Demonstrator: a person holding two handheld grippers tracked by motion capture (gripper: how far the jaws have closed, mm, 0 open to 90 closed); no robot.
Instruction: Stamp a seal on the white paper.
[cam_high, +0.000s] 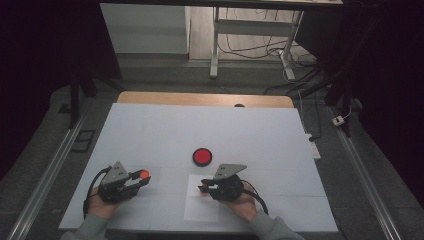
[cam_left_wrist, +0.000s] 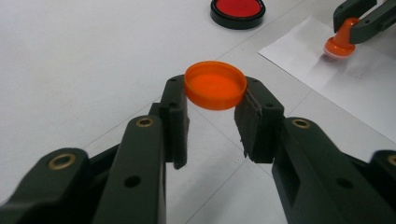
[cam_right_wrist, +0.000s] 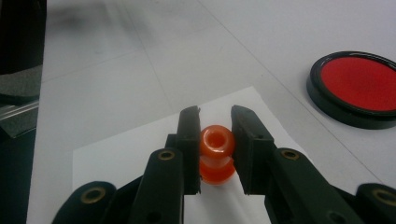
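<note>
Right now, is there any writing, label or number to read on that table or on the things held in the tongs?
None can be read.
Sheet of paper: faint grey marks near the orange stamp, too blurred to read.
Orange cap, red ink pad: no text seen.

White table (cam_high: 150, 130) with red ink pad (cam_high: 202, 156), paper sheet (cam_high: 200, 210).
</note>
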